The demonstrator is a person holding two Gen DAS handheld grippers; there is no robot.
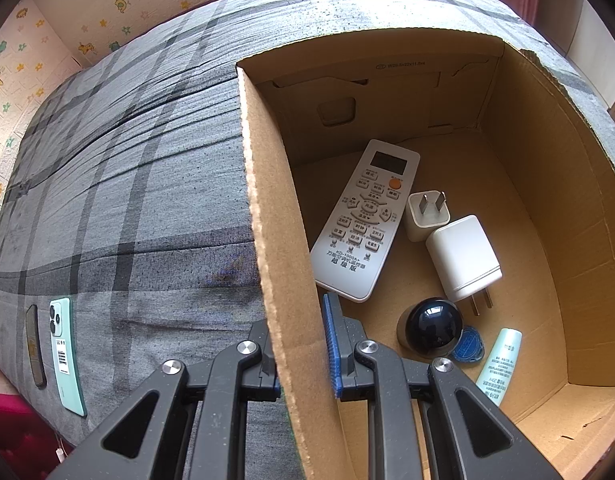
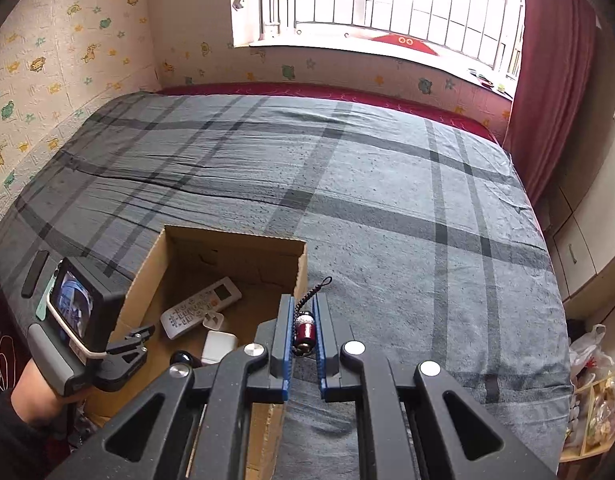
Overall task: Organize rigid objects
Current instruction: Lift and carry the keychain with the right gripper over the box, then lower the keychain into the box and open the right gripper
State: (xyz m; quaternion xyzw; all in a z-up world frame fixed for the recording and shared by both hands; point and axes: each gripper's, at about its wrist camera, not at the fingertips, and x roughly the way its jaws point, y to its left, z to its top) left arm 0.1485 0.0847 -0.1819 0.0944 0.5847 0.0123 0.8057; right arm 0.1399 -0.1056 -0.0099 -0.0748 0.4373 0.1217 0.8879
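At box (image 2: 227, 240) right wall | right gripper (image 2: 303, 336) pinches red charm (image 2: 304, 330) just outside rim | left gripper (image 1: 303, 344) straddles left wall, contact unclear | advice: clear rim, release over bare floor beside remote (image 1: 363, 220).

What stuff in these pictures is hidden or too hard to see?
- Blue tag, left wrist view: the black ball covers part of it, and its print is too small.
- Pale tube, left wrist view: the left gripper hides its lower end.
- Box wall, left wrist view: its bottom is cut off by the picture edge.
- Red charm, right wrist view: the right gripper covers its sides.
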